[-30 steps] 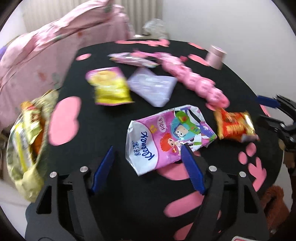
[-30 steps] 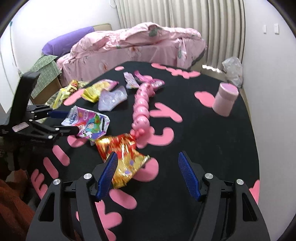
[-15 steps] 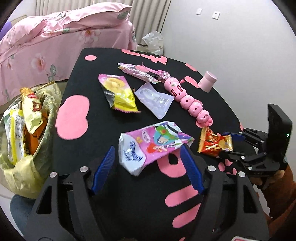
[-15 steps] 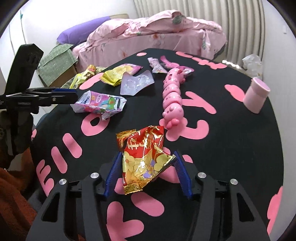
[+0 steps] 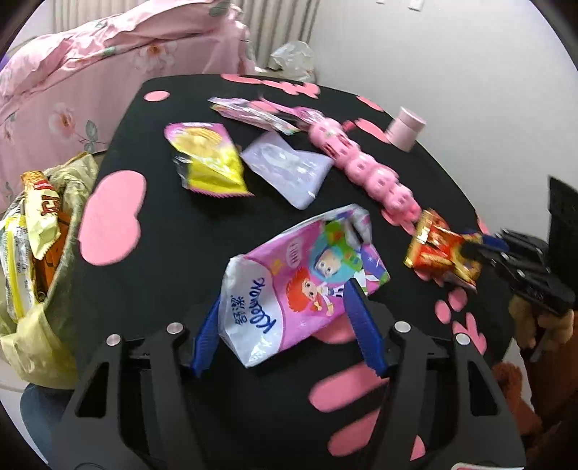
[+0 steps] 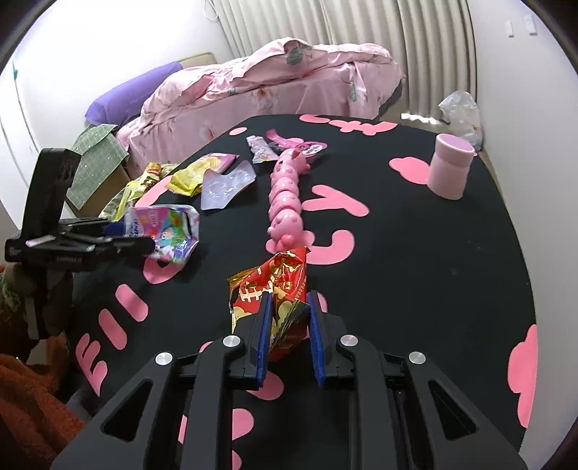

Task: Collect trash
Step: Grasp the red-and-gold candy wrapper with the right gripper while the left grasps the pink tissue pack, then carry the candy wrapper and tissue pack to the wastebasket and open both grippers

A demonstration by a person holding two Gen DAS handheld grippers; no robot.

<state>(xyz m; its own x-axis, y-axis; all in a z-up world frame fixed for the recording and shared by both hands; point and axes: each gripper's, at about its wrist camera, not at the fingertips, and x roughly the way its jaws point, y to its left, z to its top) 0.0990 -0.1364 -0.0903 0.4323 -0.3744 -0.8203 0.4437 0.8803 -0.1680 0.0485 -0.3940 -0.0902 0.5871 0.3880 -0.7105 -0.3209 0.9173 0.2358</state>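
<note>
A: What surrounds the two wrappers on the black tabletop point(image 6: 415, 274) with pink shapes?

B: In the right wrist view a pink segmented toy point(image 6: 285, 202) runs up the middle of the frame, its near end touching the tip of the red and gold wrapper point(image 6: 278, 285). At upper left of it lie a clear plastic blister point(image 6: 225, 186), a yellow snack packet point(image 6: 200, 173) and a small pink sachet point(image 6: 261, 149); a pink cup point(image 6: 451, 168) stands well apart at upper right.

A: And the fingers?

B: The right gripper point(image 6: 288, 332) has just been closing and its blue fingers point(image 6: 264, 336) now clench the red and gold wrapper. The left gripper point(image 5: 285, 325) has also been narrowing; its fingers point(image 5: 363, 325) flank the pink tissue pack point(image 5: 300, 278), and the left wrist view, blurred, does not show whether they press on it.

A: The room?

B: A trash bag point(image 5: 36, 253) stuffed with wrappers hangs off the tabletop's left edge in the left wrist view. A bed point(image 6: 274, 83) with a pink floral quilt stands beyond, with pleated curtains point(image 6: 361, 25) behind it
</note>
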